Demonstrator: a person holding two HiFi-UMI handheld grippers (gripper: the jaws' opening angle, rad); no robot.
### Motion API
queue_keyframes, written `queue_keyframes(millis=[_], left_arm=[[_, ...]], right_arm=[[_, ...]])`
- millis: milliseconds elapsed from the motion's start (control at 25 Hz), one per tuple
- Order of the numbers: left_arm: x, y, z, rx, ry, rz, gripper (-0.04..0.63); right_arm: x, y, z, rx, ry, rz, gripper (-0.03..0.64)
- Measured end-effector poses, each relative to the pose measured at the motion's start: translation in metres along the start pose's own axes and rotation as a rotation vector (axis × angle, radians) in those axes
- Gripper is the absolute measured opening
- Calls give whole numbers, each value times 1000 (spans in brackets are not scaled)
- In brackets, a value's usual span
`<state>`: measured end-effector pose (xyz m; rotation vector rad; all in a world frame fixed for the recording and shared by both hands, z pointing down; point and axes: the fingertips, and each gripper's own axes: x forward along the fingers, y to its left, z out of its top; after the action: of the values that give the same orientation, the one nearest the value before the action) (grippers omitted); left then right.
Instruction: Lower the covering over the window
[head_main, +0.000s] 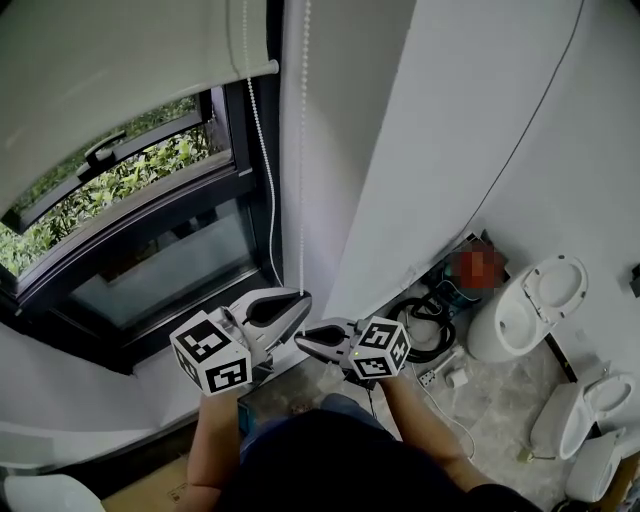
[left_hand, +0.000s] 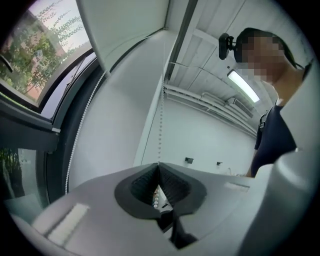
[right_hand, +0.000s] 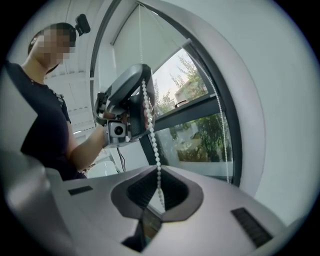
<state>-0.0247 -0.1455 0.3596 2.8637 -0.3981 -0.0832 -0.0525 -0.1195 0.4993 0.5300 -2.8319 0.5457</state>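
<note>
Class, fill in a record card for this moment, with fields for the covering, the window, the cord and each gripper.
Covering: white roller blind, only partly down
Window: dark-framed window, glass mostly uncovered, greenery outside
Cord: white bead chain, hanging beside the frame
Left gripper: shut on the chain
Right gripper: shut on the same strand, below the left

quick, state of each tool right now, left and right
Left tool: closed on the white beaded pull chain.
Right tool: closed on the same chain, lower down.
</note>
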Motion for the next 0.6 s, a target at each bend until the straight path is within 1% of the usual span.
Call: queue_keyframes(millis=[80, 160, 200, 240, 320, 400, 480, 560, 600], left_arm=[[1, 3, -5, -11, 7, 4, 12], [1, 4, -18, 3, 56, 7, 12], [1, 4, -24, -4, 68, 10, 12], [0, 5, -28, -25, 64, 9, 12], [-4, 5, -29, -61, 35, 3, 12], [-5, 7, -28, -59, 27, 2, 12], [-5, 10, -28, -59, 28, -1, 12], [-3, 12, -34, -68, 45, -3, 12], [0, 13, -42, -69, 74, 0, 12]], right_arm=[[1, -4, -4, -4, 18, -9, 23], [4, -8, -16, -33, 86, -28, 23], [5, -8, -23, -40, 111, -32, 23], [6, -8, -27, -32, 118, -31, 23], [6, -8, -28, 3, 91, -19, 23], [5, -11, -26, 25, 63, -14, 22], [4, -13, -25, 29, 57, -17, 23], [3, -16, -31, 12, 97, -31, 23], [4, -18, -39, -9, 142, -43, 23]])
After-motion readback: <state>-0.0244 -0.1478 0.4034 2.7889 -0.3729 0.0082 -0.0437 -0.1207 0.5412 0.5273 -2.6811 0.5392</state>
